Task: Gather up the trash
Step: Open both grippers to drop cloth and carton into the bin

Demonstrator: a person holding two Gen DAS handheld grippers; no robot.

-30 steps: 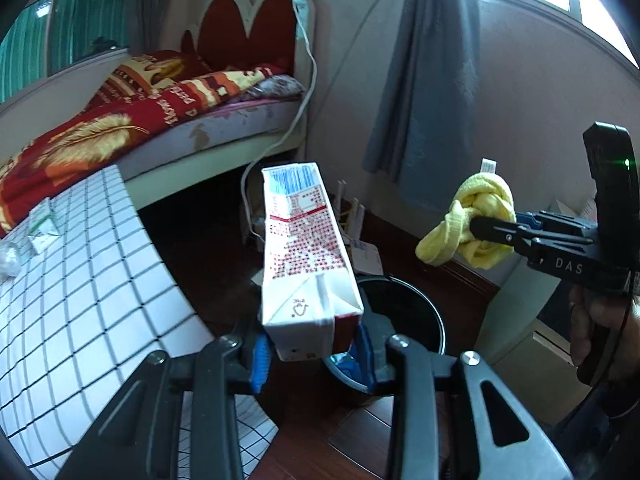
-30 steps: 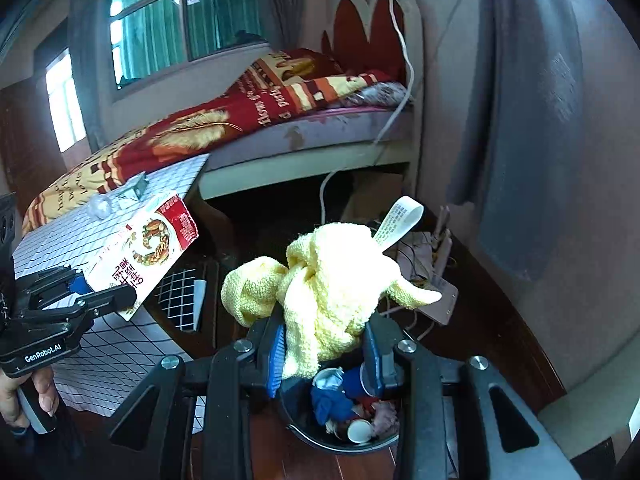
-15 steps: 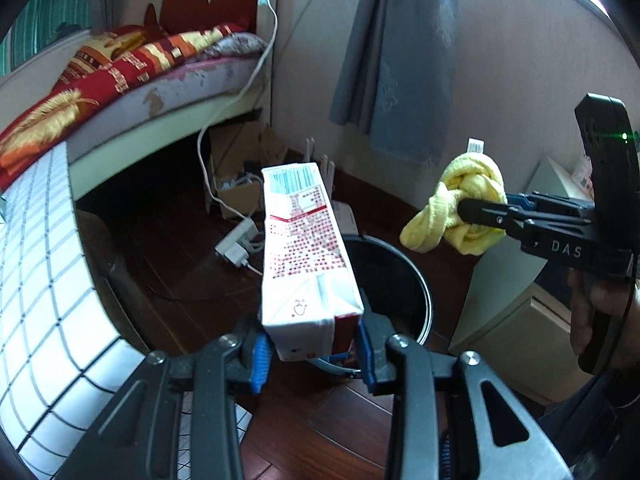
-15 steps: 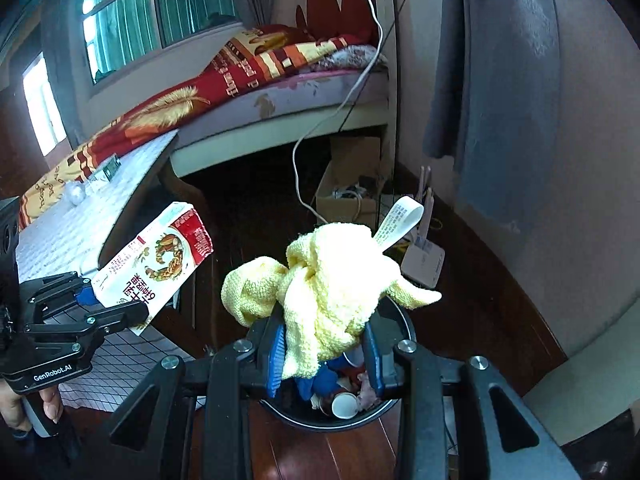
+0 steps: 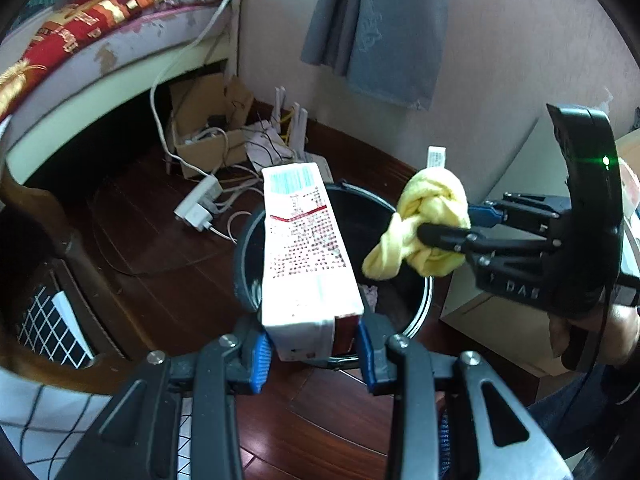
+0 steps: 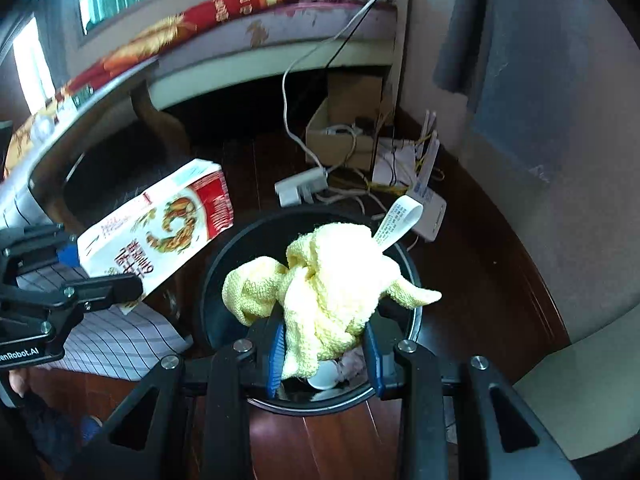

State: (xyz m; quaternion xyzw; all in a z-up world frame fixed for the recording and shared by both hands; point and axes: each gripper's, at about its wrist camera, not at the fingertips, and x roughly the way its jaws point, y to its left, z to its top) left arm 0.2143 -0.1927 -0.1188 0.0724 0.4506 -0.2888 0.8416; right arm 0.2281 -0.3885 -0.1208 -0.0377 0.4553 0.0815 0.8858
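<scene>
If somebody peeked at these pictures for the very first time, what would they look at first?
Probably the fluffy yellow cloth, bunched up in the right gripper just above the round black trash bin. Next comes the red and white food box, pinched at its end by the left gripper and sticking out over the same bin. Behind them, a bed with a red patterned blanket stands by the wall.
</scene>
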